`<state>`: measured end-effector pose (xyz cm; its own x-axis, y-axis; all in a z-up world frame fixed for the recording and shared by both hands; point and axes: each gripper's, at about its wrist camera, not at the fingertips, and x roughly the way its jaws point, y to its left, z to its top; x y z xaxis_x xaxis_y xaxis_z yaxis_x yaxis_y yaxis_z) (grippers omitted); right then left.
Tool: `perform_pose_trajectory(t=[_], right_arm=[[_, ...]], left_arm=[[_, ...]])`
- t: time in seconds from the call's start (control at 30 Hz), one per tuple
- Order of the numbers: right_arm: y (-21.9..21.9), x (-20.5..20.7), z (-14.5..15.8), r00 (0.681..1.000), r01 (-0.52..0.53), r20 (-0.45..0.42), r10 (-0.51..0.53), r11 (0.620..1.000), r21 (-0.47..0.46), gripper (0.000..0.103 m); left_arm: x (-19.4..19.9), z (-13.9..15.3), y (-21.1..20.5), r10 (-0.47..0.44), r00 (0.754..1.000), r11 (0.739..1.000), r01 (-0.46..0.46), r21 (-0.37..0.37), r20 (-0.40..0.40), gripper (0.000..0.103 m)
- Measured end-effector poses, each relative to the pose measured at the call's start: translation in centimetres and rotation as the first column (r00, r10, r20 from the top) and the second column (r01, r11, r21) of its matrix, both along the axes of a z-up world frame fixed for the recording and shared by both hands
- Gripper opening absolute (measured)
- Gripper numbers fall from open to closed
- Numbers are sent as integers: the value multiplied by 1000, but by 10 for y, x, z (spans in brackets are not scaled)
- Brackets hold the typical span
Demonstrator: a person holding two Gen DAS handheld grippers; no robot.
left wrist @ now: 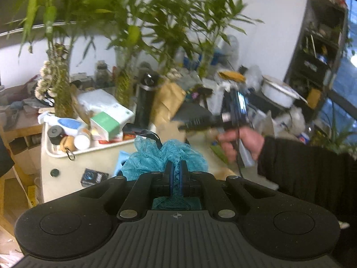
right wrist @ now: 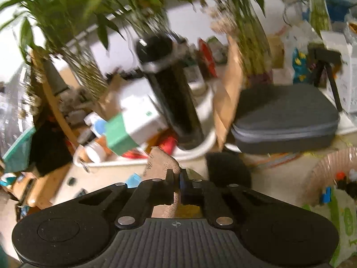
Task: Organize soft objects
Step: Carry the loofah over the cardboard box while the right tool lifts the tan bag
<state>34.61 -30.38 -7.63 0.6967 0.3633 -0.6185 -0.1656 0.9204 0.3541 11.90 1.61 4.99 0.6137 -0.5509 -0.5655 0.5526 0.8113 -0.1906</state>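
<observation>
In the left wrist view a teal mesh bath pouf (left wrist: 151, 154) bulges out ahead of my left gripper (left wrist: 176, 169), whose blue pads are shut on its netting. A black hook-shaped piece (left wrist: 142, 132) sits on top of the pouf. In the right wrist view my right gripper (right wrist: 177, 178) is shut on a tan woven cloth piece (right wrist: 161, 163), which sticks up to the left of the jaws. A black soft pad (right wrist: 227, 169) lies on the table just right of it.
A white tray (left wrist: 67, 154) holds bottles, boxes and a tall black flask (right wrist: 169, 89). A grey zip case (right wrist: 285, 120) lies behind, a woven basket (right wrist: 323, 169) at right. Potted plants (left wrist: 125, 33) crowd the back. A hand (left wrist: 241, 143) in a dark sleeve is at right.
</observation>
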Motion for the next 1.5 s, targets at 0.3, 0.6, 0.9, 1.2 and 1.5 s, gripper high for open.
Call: perform_pose_trajectory(t=[0.3, 0.6, 0.9, 1.2, 1.5], right_arm=[[11, -31, 70, 984, -66, 168, 65, 998, 0, 7], [5, -73, 127, 960, -82, 267, 86, 996, -25, 7], [9, -132, 167, 946, -122, 294, 137, 990, -70, 7], [9, -193, 205, 931, -164, 325, 169, 986, -42, 7], [20, -232, 203, 942, -226, 251, 222, 974, -13, 7]], left_arm=[[-19, -10, -14, -37, 999, 998, 37, 45, -14, 5], [-31, -23, -28, -86, 996, 988, 90, 127, -35, 5], [-37, -31, -37, -101, 992, 966, 116, 232, -73, 5], [-48, -15, -35, -51, 994, 955, 77, 286, -98, 5], [-37, -34, -41, -16, 980, 946, 80, 314, -200, 1]])
